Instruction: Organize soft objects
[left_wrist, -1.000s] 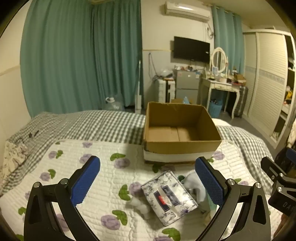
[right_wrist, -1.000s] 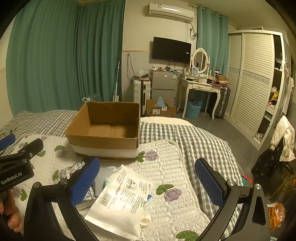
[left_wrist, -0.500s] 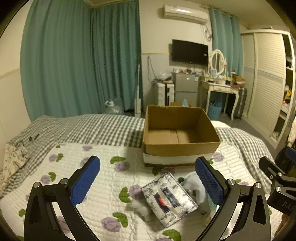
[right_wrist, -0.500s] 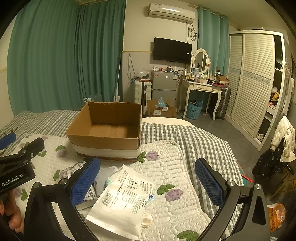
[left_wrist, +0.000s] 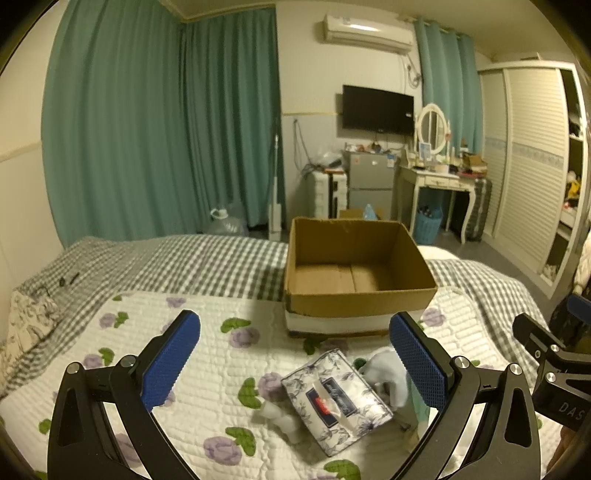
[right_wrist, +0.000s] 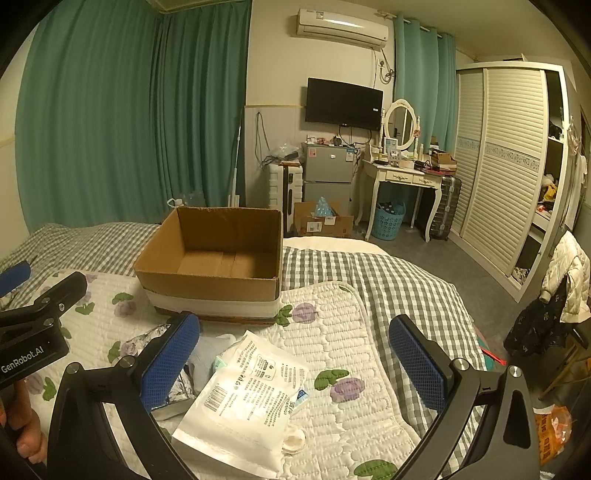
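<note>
An open, empty cardboard box (left_wrist: 354, 273) stands on the bed; it also shows in the right wrist view (right_wrist: 218, 266). In front of it lie a floral tissue pack (left_wrist: 334, 398), a pale grey soft toy (left_wrist: 386, 374), a small white soft piece (left_wrist: 280, 419) and a white printed pouch (right_wrist: 243, 402). My left gripper (left_wrist: 293, 360) is open and empty, held above the tissue pack. My right gripper (right_wrist: 293, 360) is open and empty, held above the pouch.
A white quilt with purple flowers (left_wrist: 207, 376) covers a grey checked blanket (right_wrist: 373, 280). A small round pad (right_wrist: 293, 439) lies by the pouch. A patterned pillow (left_wrist: 22, 325) lies at the left. Beyond the bed stand a fridge, dressing table (right_wrist: 402, 177) and wardrobe.
Both grippers have risen and drawn back slightly; the box and the objects sit lower in view. Nothing was taken hold of.
</note>
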